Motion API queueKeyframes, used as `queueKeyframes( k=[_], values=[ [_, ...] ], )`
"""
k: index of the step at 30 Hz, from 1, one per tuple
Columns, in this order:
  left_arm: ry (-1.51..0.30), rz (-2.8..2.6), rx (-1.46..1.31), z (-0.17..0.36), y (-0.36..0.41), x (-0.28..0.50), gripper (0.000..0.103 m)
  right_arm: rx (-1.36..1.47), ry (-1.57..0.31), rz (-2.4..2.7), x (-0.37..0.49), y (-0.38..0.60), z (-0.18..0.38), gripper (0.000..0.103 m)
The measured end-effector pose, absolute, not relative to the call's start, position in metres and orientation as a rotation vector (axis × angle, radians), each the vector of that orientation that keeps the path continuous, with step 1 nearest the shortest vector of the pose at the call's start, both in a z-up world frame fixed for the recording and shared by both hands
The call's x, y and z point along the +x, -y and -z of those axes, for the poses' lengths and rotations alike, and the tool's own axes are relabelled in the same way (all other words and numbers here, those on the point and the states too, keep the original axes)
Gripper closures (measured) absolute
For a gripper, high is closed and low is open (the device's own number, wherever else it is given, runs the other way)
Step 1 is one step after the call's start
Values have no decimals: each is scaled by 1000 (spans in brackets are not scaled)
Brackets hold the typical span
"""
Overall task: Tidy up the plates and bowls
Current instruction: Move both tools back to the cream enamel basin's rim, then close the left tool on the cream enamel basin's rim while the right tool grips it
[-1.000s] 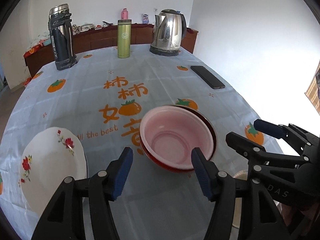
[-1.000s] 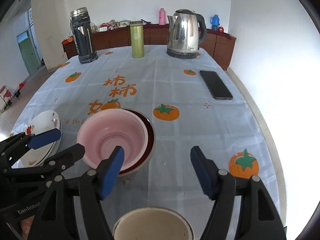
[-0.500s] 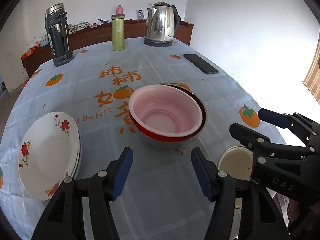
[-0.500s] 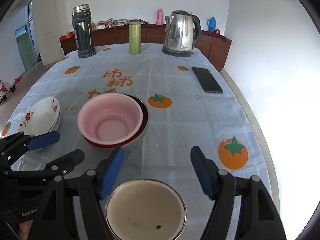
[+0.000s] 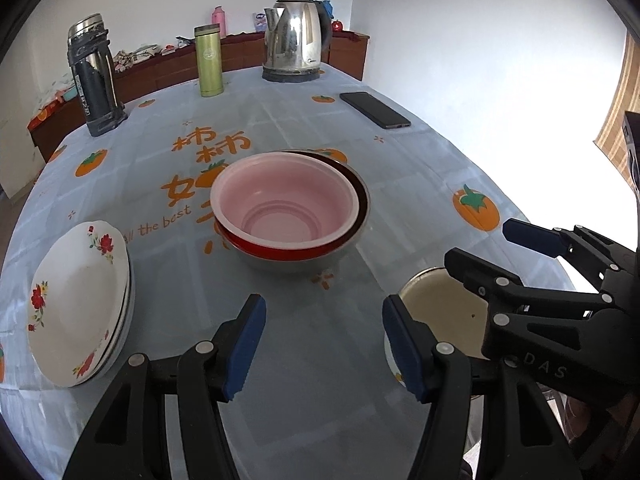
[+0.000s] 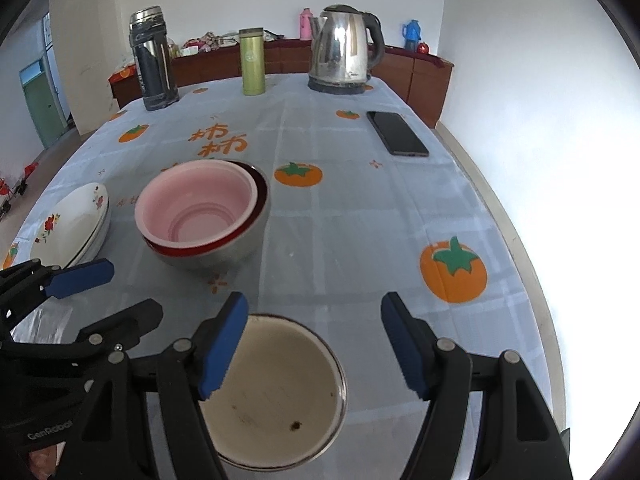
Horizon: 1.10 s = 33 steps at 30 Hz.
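Observation:
A pink bowl (image 5: pixel 286 204) sits nested in a red bowl inside a steel bowl (image 5: pixel 304 260) at the table's middle; the stack also shows in the right wrist view (image 6: pixel 196 212). A stack of white floral plates (image 5: pixel 76 304) lies at the left (image 6: pixel 72 224). A cream enamel bowl (image 6: pixel 276 392) sits near the front edge, under my right gripper (image 6: pixel 316 344), which is open and empty. My left gripper (image 5: pixel 324 344) is open and empty, short of the bowl stack. The cream bowl (image 5: pixel 440 308) is partly hidden by the right gripper in the left wrist view.
At the far end stand a dark thermos (image 5: pixel 94 76), a green flask (image 5: pixel 210 60) and a steel kettle (image 5: pixel 298 40). A black phone (image 5: pixel 374 110) lies at the right. The tablecloth's right edge (image 6: pixel 516 248) drops off near the white wall.
Both grippers have pulled back toward the table's front edge. The bowl stack looks farther away and the cream bowl has come fully into view under the right gripper.

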State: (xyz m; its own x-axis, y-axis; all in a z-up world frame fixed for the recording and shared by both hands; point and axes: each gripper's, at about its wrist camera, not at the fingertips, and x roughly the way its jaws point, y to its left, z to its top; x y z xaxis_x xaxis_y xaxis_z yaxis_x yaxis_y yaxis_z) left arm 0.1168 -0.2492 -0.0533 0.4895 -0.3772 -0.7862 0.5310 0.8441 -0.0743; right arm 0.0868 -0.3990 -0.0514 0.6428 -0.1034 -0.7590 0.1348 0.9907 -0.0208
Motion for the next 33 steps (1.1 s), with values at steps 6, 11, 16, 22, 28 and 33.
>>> queueKeyframes(
  k=[6,11,16,22,28,33],
  values=[
    [-902,574,204,54,255,109,40,56,-867,139,80,406,55,33],
    [-923,574,213,59,259,106,40,69,-872,143,73,411,58,33],
    [-937,572,225,65,261,102,40,87,-879,145,66,415,60,33],
    [-928,593,228,65,264,96,40,106,-884,134,51,418,63,45],
    [-935,622,228,68,268,93,40,128,-907,119,44,423,71,64],
    [-954,638,232,72,272,91,62,131,-921,96,43,422,75,73]
  ],
)
